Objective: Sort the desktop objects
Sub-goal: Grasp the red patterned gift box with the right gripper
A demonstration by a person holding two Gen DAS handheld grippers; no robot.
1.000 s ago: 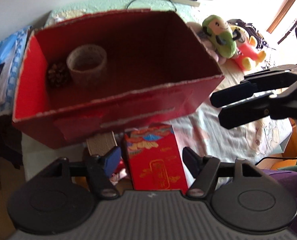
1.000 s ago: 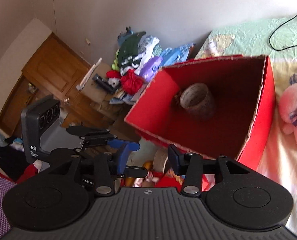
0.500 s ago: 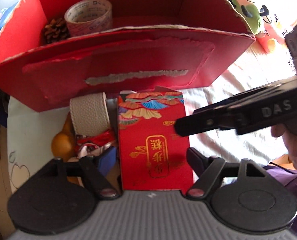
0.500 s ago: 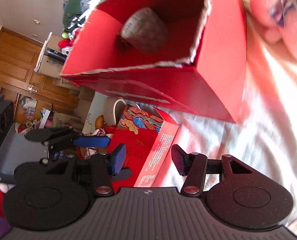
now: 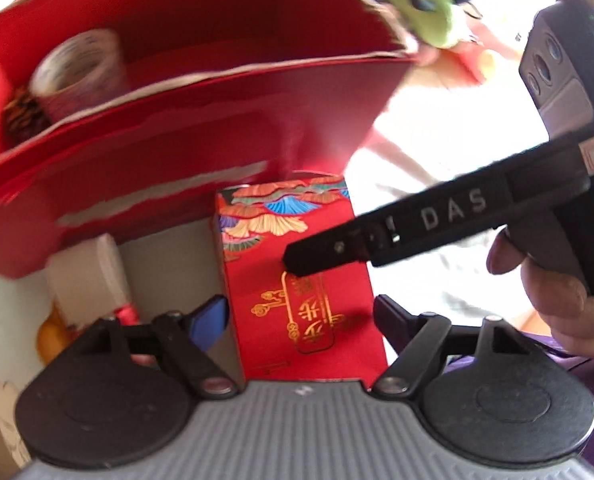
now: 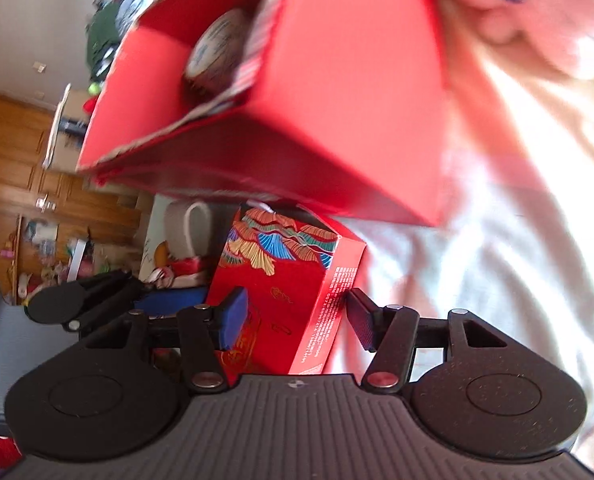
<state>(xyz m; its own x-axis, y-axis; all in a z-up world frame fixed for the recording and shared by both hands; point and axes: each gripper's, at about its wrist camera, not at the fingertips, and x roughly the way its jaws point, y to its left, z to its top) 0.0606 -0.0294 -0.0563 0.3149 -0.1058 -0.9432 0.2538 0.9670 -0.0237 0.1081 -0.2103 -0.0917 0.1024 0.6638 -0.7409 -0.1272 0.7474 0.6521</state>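
**Left wrist view: both tongs straddling the red gift box, no grip yet**

Left wrist view has the left tongs point(image 5: 301, 314) spread wide either side of the red gift box point(image 5: 297, 280), pads clear of its sides. Jaws just eased in a touch, box between them. Right tongs point(image 6: 295, 320) come at it from the other side, jaws just been opening, box corner between them, not pinched. Looks like a two-sided setup because the box is broad and wedged against the big red carton point(image 5: 177, 152).

Gift box lies flat on the bed sheet point(image 6: 497, 280), touching the carton's front wall. Beside it a beige strap point(image 5: 93, 272) and something orange, too blurred to name.

Carton holds a tape roll point(image 5: 77, 68) and a pine cone point(image 5: 21, 114) in the left corner; the rest is free.
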